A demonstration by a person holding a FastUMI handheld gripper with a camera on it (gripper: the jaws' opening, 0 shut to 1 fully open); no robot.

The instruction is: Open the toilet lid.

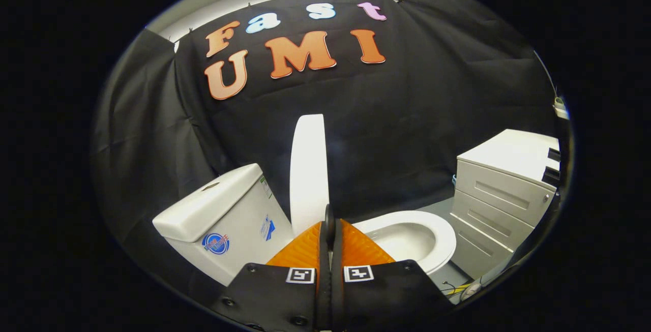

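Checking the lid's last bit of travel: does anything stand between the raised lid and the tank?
Nothing visible does. The lid stands upright just ahead of the hand-held gripper, whose fingers are closed together, with bare space between it and the tank.

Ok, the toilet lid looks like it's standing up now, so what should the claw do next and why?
Probably ease the claw straight back. The lid already stands upright beside the tank, the seat and bowl lie uncovered, and the fingers look pressed together just in front of the lid's lower edge, holding nothing.
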